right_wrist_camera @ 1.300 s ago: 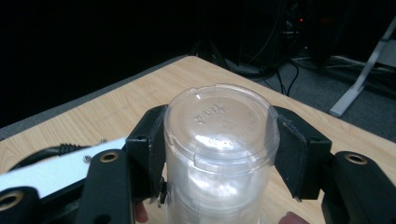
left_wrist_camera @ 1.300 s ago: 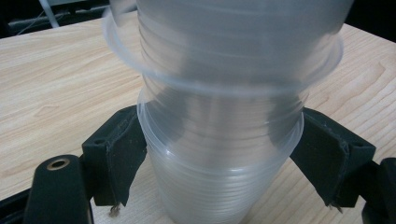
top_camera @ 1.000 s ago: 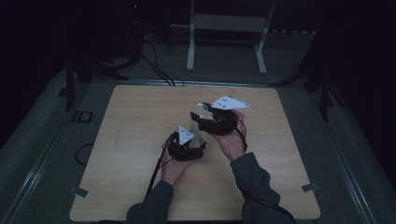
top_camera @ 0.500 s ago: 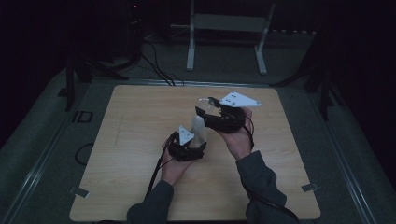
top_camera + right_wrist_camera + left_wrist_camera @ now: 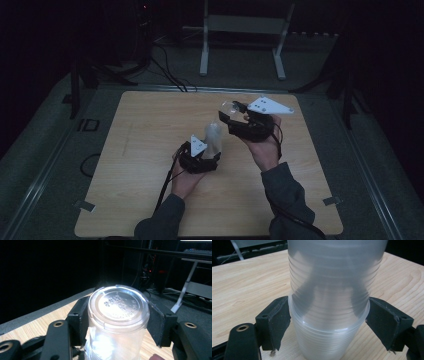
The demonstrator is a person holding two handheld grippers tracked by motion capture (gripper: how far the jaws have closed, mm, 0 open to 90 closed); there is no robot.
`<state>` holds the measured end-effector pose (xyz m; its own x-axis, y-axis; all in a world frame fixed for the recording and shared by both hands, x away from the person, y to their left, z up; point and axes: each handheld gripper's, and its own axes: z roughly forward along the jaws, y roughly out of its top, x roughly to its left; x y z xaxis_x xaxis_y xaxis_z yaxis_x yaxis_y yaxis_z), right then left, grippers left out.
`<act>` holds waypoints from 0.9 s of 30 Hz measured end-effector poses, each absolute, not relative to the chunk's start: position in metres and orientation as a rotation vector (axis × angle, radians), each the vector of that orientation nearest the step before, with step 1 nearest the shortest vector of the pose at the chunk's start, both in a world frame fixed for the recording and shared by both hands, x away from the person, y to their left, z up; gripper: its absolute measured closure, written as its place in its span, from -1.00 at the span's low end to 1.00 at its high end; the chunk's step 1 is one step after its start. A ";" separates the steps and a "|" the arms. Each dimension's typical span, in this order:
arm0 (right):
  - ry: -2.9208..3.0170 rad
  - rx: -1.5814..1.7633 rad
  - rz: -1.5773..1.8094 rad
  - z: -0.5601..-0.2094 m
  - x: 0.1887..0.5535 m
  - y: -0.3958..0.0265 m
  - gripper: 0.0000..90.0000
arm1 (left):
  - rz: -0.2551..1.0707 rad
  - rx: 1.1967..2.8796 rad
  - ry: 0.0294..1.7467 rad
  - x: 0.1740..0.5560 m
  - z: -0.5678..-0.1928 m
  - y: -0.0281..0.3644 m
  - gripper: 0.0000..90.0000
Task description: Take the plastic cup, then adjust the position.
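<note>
A stack of clear plastic cups [image 5: 214,137] [image 5: 329,290] stands mouth-down on the wooden table [image 5: 145,125]. My left gripper [image 5: 207,156] [image 5: 328,322] is shut on the lower part of the stack, one pad on each side. My right gripper [image 5: 231,114] [image 5: 117,317] hangs above the table, up and to the right of the stack. It is shut on a single clear cup [image 5: 228,107] [image 5: 117,305], whose embossed bottom faces the right gripper view's camera. That cup is apart from the stack.
A white metal stand [image 5: 245,30] and dark cables [image 5: 170,75] lie on the floor behind the table. Tape marks [image 5: 84,205] sit by the table's front corners. Bare wood stretches to the left of the hands.
My right gripper has risen and drifted right with the single cup, away from the stack. The left gripper and the stack have stayed in place.
</note>
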<state>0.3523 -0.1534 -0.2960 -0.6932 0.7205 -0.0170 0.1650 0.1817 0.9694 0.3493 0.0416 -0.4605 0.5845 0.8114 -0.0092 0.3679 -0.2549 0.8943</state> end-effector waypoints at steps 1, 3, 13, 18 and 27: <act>1.982 0.833 1.534 -0.297 0.353 -0.155 -0.09 | 0.578 1.852 0.956 0.349 -0.460 0.042 -0.56; 1.978 0.843 1.527 -0.297 0.353 -0.159 -0.09 | 0.585 1.847 0.959 0.348 -0.460 0.042 -0.57; 1.945 0.888 1.501 -0.301 0.353 -0.179 -0.09 | 0.600 1.831 0.970 0.341 -0.461 0.046 -0.58; 1.935 0.909 1.490 -0.304 0.352 -0.188 -0.09 | 0.612 1.839 0.963 0.337 -0.460 0.048 -0.58; 1.930 0.950 1.468 -0.317 0.352 -0.200 -0.09 | 0.619 1.828 0.971 0.329 -0.458 0.059 -0.58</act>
<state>0.3517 -0.1996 -0.3174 -0.6119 0.7909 0.0034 0.2143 0.1616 0.9633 0.3291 0.0588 -0.4581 0.5579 0.8299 0.0032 0.3538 -0.2413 0.9037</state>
